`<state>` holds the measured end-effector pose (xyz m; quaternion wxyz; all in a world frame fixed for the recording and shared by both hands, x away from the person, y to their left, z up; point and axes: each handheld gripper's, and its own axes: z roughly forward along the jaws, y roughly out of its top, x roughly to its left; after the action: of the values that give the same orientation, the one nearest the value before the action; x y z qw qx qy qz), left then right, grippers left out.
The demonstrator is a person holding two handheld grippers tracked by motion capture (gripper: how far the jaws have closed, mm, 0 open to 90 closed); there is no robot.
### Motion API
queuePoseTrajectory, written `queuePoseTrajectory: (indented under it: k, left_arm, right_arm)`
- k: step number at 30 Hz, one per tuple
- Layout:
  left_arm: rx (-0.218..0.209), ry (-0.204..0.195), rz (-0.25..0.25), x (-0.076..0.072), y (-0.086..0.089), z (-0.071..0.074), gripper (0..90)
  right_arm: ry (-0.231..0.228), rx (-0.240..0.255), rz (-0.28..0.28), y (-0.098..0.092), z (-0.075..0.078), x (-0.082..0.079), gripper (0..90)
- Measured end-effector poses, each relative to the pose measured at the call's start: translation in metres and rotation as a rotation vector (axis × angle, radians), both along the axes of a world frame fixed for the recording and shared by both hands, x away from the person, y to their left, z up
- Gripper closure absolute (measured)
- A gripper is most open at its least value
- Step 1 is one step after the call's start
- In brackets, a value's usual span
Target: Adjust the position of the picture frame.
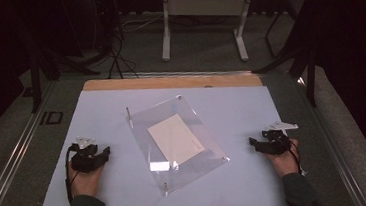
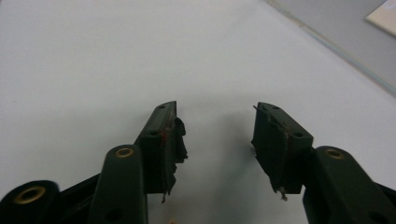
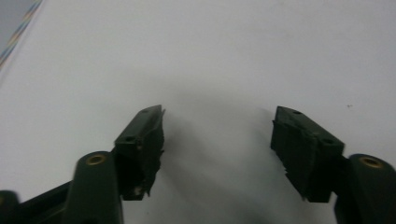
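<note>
A clear plastic sheet lies tilted in the middle of the pale blue table mat, with a cream card under or inside it. Its edge and the card's corner show at the top right of the left gripper view. My left gripper rests on the mat left of the sheet, jaws apart and empty; the left gripper has bare mat between its pads. My right gripper rests right of the sheet, pointing toward it; the right gripper stands open with nothing between its fingers.
The mat covers a wooden table whose bare far edge shows. Small pins or pegs stand near the sheet's corners. Beyond the table are a white desk frame, cables and dark floor. A metal rail runs along the left.
</note>
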<state>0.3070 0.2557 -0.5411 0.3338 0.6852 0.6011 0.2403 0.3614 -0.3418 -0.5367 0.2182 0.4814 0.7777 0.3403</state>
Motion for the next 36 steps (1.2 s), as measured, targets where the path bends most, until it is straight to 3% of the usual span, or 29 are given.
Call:
queuePoseTrajectory:
  k: [6,9,12,13,14,17,19,20,22,26,33,36]
  left_arm:
    - [0.004,-0.046,-0.025,-0.002,-0.003,0.006,51.1]
    - [-0.003,-0.047,-0.035,-0.002,-0.001,0.012,50.8]
    - [-0.020,-0.051,-0.059,0.001,0.003,0.022,52.6]
    - [-0.020,-0.051,-0.059,0.001,0.003,0.022,53.3]
    - [-0.026,-0.058,-0.063,0.005,0.005,0.026,53.0]
    - [-0.044,-0.064,-0.075,0.008,0.006,0.031,55.7]
    - [-0.032,-0.066,-0.101,0.013,0.005,0.037,55.7]
    - [-0.017,-0.073,-0.118,0.019,0.004,0.042,56.7]
    - [-0.012,-0.089,-0.131,0.026,0.002,0.047,56.6]
    - [-0.029,-0.092,-0.158,0.041,-0.002,0.053,54.4]
    - [-0.016,-0.089,-0.206,0.062,-0.010,0.053,56.8]
    - [-0.022,-0.077,-0.233,0.078,-0.015,0.048,57.3]
  right_arm:
    - [-0.024,-0.022,0.037,0.002,0.001,-0.004,39.1]
    - [-0.040,-0.004,0.073,0.005,0.006,-0.006,42.7]
    - [-0.049,0.011,0.143,0.011,0.013,-0.007,48.9]
    - [-0.049,0.011,0.143,0.011,0.013,-0.007,48.9]
    - [-0.057,0.010,0.183,0.015,0.017,-0.008,50.6]
    - [-0.060,0.021,0.208,0.019,0.020,-0.010,52.4]
    - [-0.064,0.028,0.237,0.023,0.022,-0.013,54.0]
    - [-0.064,0.041,0.284,0.028,0.025,-0.016,53.3]
    - [-0.071,0.036,0.327,0.035,0.027,-0.020,53.4]
    - [-0.079,0.068,0.378,0.049,0.029,-0.026,55.2]
    - [-0.067,0.077,0.447,0.070,0.024,-0.031,58.3]
    - [-0.073,0.067,0.506,0.088,0.023,-0.037,59.2]
